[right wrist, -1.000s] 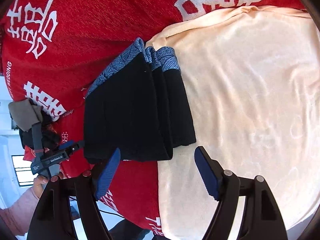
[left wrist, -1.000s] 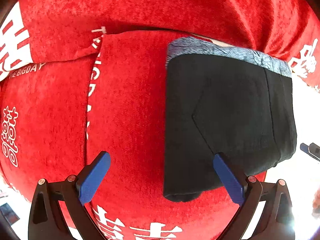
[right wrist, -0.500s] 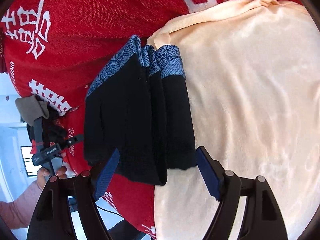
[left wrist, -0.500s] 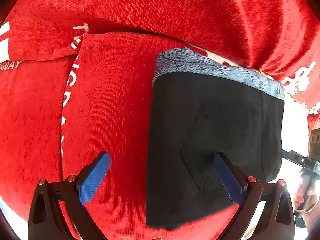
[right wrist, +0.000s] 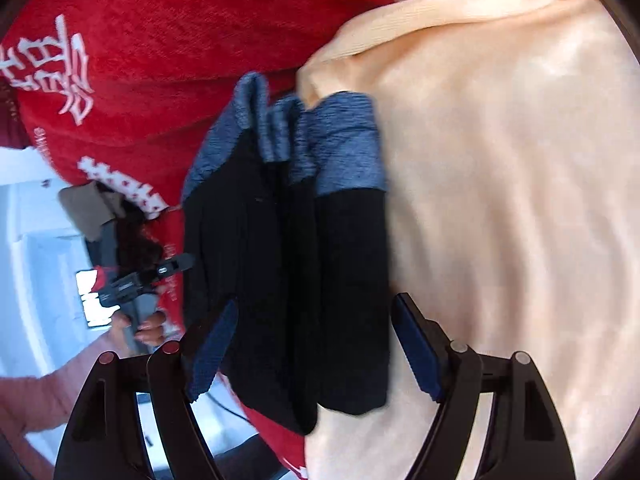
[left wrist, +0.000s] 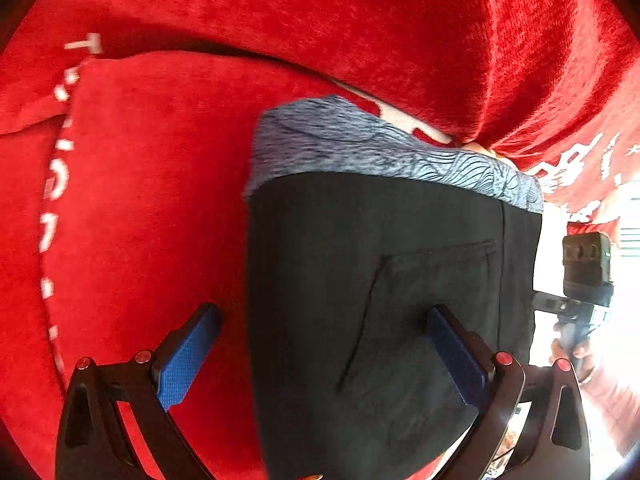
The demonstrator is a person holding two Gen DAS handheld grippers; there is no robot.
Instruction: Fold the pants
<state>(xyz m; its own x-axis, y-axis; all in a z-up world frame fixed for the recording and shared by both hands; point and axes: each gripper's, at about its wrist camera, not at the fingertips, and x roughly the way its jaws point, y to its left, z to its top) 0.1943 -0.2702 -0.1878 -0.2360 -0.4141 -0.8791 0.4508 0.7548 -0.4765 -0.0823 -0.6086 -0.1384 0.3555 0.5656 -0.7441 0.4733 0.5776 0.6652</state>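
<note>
The folded black pants point(left wrist: 380, 300) with a blue-grey waistband point(left wrist: 360, 152) lie on a red cloth point(left wrist: 140, 220). My left gripper point(left wrist: 322, 356) hangs open just above them, its left pad point(left wrist: 188, 356) over the cloth and its right pad point(left wrist: 456, 360) over the black fabric. In the right wrist view the pants point(right wrist: 288, 280) straddle the red cloth point(right wrist: 160, 60) and a peach blanket point(right wrist: 500, 200). My right gripper point(right wrist: 314, 350) is open, with the near end of the stack between its fingers and neither pad pressing on it.
The red cloth carries white characters point(right wrist: 60, 68) and a folded hem with white lettering point(left wrist: 56, 184). Each view shows the other gripper at the side: the right one point(left wrist: 584, 280) and the left one point(right wrist: 136, 284), with a hand point(right wrist: 144, 326) on it. Bright floor lies beyond the cloth's edge.
Both grippers have sunk toward the pants and tilted further down, so the pants fill more of each view. The stack's near end now lies between the right fingers. Both stay open.
</note>
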